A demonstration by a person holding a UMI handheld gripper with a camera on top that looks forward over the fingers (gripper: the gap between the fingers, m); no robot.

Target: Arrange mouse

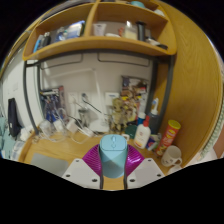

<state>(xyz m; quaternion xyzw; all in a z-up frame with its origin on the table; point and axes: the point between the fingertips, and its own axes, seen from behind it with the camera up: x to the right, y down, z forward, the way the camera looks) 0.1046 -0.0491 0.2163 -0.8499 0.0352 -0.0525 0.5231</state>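
Note:
A light blue computer mouse (pixel 113 155) stands upright between my two fingers, whose magenta pads (pixel 94 160) press on both its sides. My gripper (pixel 113 166) is shut on the mouse and holds it above a wooden desk (pixel 70 148). The mouse hides what lies straight ahead of the fingers.
A grey mouse pad (pixel 48 163) lies on the desk to the left. Bottles and small jars (pixel 50 128) crowd the back of the desk, with a red-topped bottle (pixel 144 132), an orange can (pixel 171 134) and a white cup (pixel 171 155) on the right. A wooden shelf (pixel 100 45) hangs overhead.

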